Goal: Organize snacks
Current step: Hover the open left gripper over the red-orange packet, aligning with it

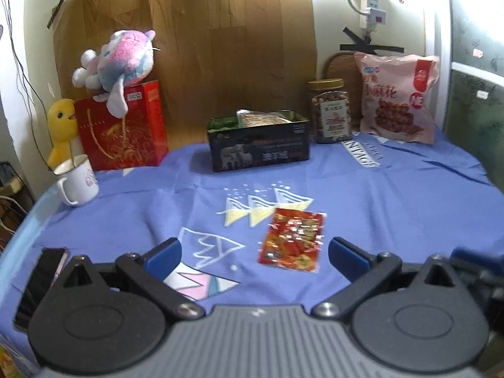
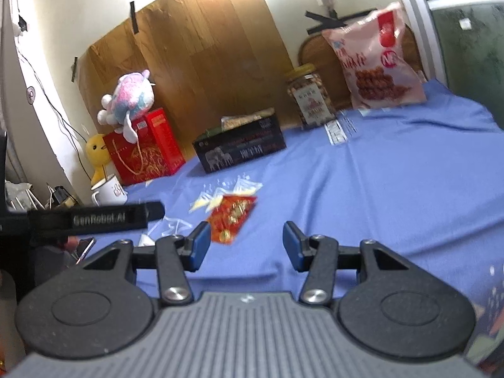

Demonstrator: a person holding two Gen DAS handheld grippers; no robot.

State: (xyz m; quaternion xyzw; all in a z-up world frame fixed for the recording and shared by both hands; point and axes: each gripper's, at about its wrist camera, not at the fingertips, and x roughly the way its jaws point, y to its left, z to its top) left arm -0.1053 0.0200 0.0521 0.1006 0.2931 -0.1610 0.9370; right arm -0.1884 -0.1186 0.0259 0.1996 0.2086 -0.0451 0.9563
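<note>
Left wrist: left claw [image 1: 255,253] wide over red snack packet [image 1: 293,241]; right claw [image 2: 246,245] wide, empty.

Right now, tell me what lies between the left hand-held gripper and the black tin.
In the left wrist view, the red snack packet lies flat on the blue cloth between the open left hand-held gripper and the black tin; beyond it, only printed cloth.

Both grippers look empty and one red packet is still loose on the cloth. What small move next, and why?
Probably ease the left gripper forward and down onto the red snack packet. Its jaws stand open and empty with the packet lying flat between and just beyond the fingertips, while the open black tin behind already holds other packets. The right gripper sits off to the packet's side.
</note>
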